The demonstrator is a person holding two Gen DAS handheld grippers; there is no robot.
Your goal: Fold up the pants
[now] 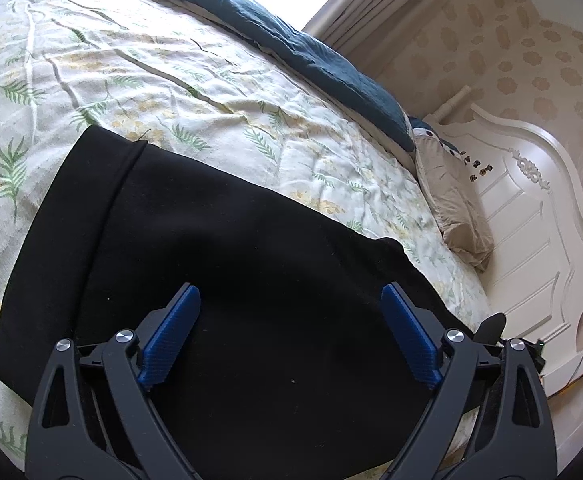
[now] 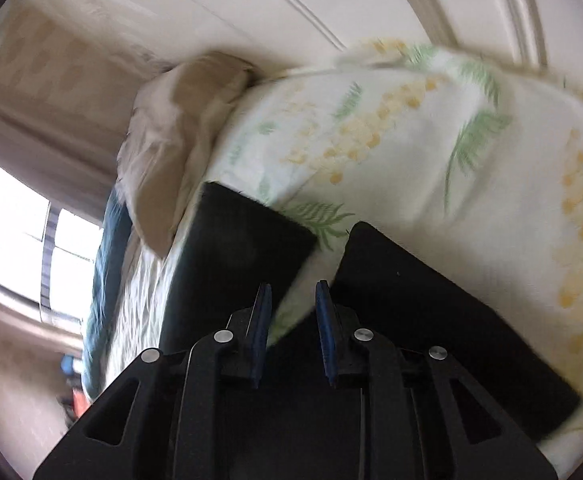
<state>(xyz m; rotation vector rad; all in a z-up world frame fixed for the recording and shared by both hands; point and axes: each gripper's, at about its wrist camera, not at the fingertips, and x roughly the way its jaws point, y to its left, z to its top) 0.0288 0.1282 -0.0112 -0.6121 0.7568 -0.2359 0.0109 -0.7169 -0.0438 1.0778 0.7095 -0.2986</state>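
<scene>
Black pants point(image 1: 219, 248) lie flat on the floral bedsheet point(image 1: 131, 72), with a waistband-like seam at their far left end. My left gripper point(image 1: 290, 287) hangs over the pants, its blue pads point(image 1: 179, 332) spread wide and nothing pinched between them. The blurred right wrist view shows two black pant legs, one point(image 2: 247, 240) ahead to the left and one point(image 2: 431, 312) to the right, with a strip of sheet point(image 2: 411, 140) between them. My right gripper point(image 2: 293, 285) sits over that strip. Its jaws stand a narrow gap apart and only sheet shows through.
A dark teal quilt point(image 1: 291, 48) runs along the bed's far side. A beige pillow point(image 1: 451, 208) lies against the white headboard point(image 1: 531, 220). The pillow point(image 2: 179, 128) and a bright window point(image 2: 7, 220) also appear in the right wrist view. Curtains point(image 1: 363, 4) hang beyond the quilt.
</scene>
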